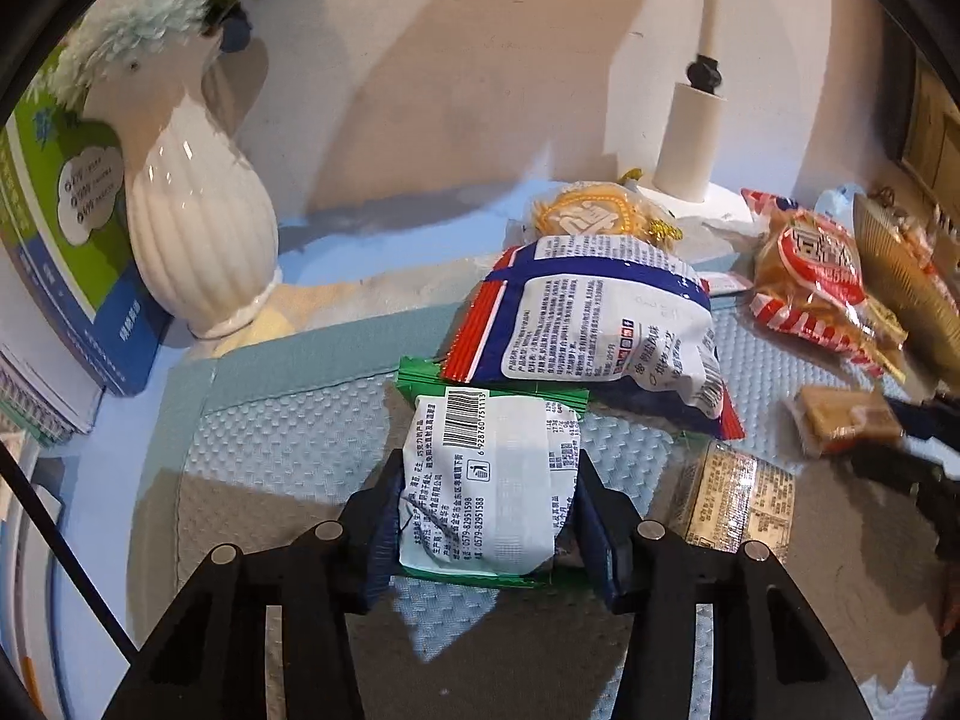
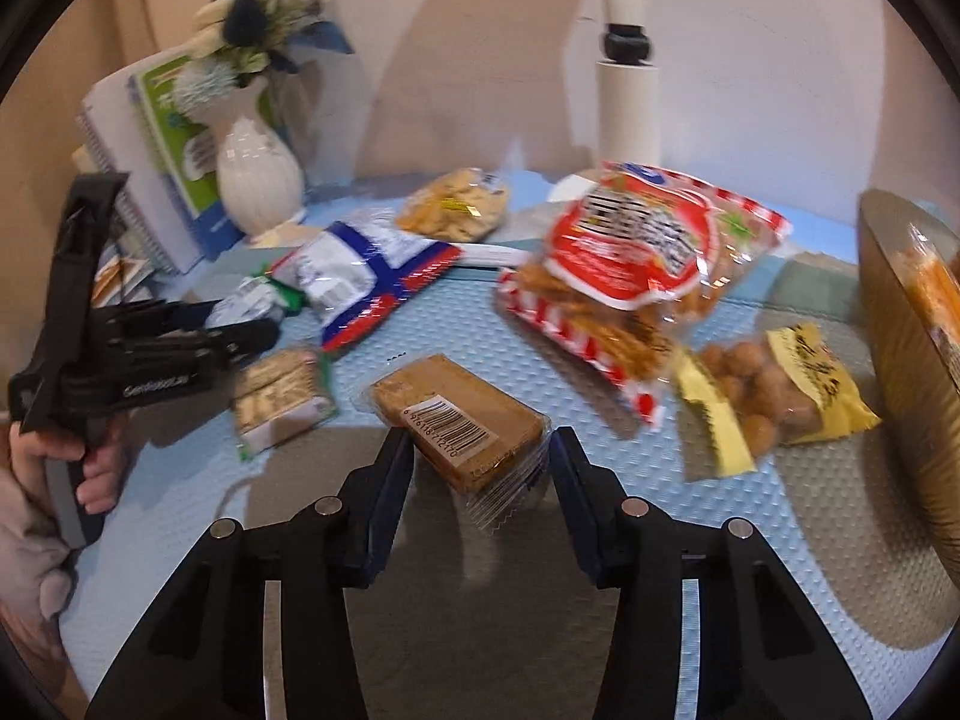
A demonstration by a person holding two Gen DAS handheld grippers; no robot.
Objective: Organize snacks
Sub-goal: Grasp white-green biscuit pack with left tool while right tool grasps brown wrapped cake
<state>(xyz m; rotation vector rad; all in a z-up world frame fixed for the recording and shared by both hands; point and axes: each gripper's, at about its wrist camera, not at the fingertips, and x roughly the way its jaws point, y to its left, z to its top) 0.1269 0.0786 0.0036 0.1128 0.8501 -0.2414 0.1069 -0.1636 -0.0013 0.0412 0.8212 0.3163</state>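
Crinkly film under both grips: left gripper clamps green-edged white packet; right gripper pads flank brown biscuit pack, contact unclear; wrapper may slip or crush.

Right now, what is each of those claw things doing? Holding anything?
Left gripper: closed on the green-edged white snack packet.
Right gripper: around the brown bar; grip cannot be told.

Both wrist views close above the blue mat, angled down, sharing the white vase.
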